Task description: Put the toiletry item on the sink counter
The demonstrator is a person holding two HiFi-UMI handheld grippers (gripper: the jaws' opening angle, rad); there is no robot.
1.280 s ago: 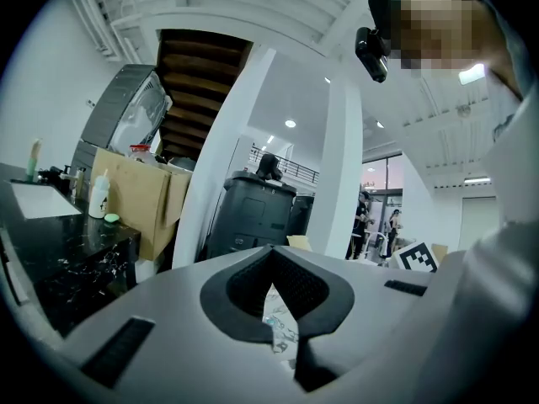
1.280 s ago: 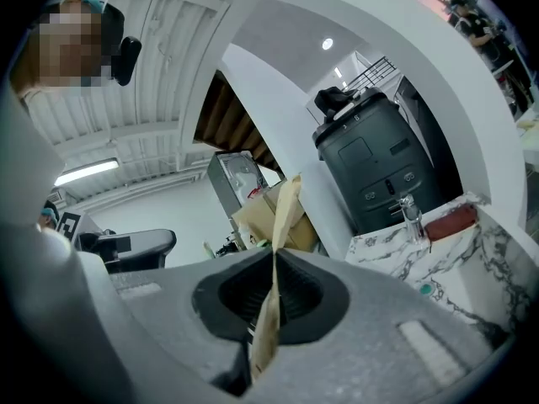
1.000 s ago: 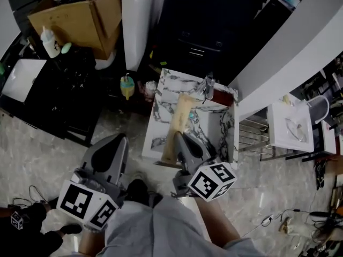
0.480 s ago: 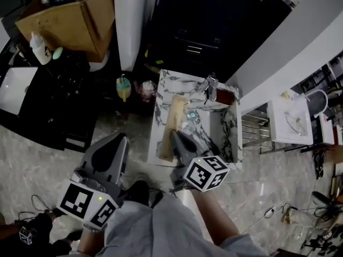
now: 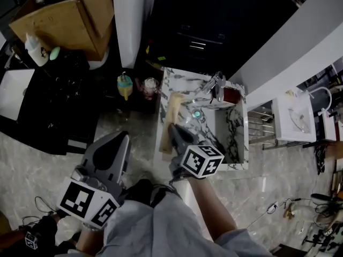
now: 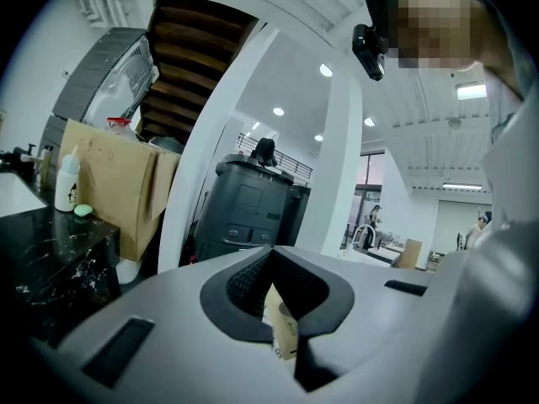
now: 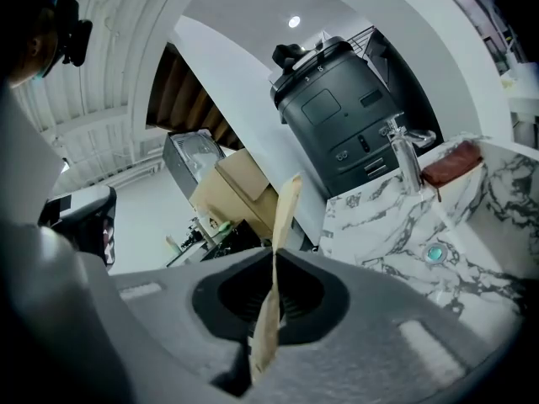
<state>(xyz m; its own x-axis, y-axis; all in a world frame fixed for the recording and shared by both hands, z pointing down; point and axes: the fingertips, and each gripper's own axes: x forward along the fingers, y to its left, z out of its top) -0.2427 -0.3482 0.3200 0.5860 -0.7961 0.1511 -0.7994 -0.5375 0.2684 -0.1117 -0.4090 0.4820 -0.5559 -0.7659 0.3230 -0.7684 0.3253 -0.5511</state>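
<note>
White marble-veined sink worktop point(image 5: 182, 84) is sitting dead ahead, basin on its right side, flat strip on its left.

Right hand-held gripper point(image 5: 172, 130) is hanging over the worktop's near-left corner. It is much the nearer one. Left hand-held gripper point(image 5: 122, 138) is hanging well to the left, over the floor.

Long flat tan paper packet point(image 5: 172, 108) (taking this as the toiletry item) is sticking out past the right jaw tips. Its long axis is pointing away from the person, running along the left strip just beside the basin edge. I cannot tell whether its far end is touching the marble.

In the right gripper view the jaws are clamping flat on the packet point(image 7: 285, 209), which is standing edge-on. Marble point(image 7: 370, 225) is lying ahead and to the right.

In the left gripper view the jaws are pinched together at the tips around a small tan printed paper piece point(image 6: 284, 331).

My read: the placing is looking close. It is coming down to lowering the packet onto the left strip and releasing.

Smaller bits: chrome faucet point(image 5: 217, 84) at the back rim, teal drain plug point(image 5: 196, 113) in the basin.
</note>
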